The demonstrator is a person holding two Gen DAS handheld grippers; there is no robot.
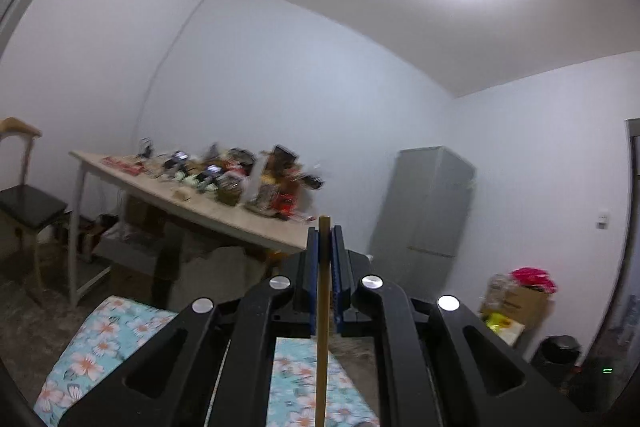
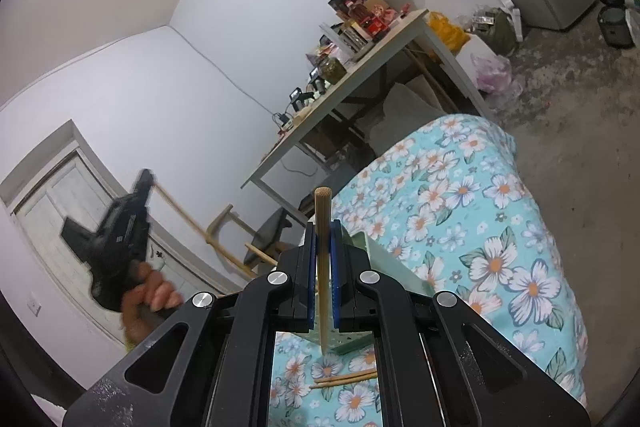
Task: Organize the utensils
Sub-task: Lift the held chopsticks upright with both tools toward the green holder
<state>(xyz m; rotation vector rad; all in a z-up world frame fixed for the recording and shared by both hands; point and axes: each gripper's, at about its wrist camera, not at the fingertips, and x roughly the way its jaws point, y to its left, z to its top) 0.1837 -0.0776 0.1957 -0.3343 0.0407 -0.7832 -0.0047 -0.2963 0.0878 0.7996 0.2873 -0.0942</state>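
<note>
Wooden chopstick stands pinched upright in the left gripper, raised clear of the floral cloth; right gripper pinches another chopstick, likely for pairing, above loose chopsticks.

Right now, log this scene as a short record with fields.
left gripper: fingers shut on a chopstick
right gripper: fingers shut on another chopstick, held upright
loose chopsticks: lying on the floral cloth under the right gripper
green tray: on the cloth, mostly hidden
background: cluttered table, grey cabinet
</note>
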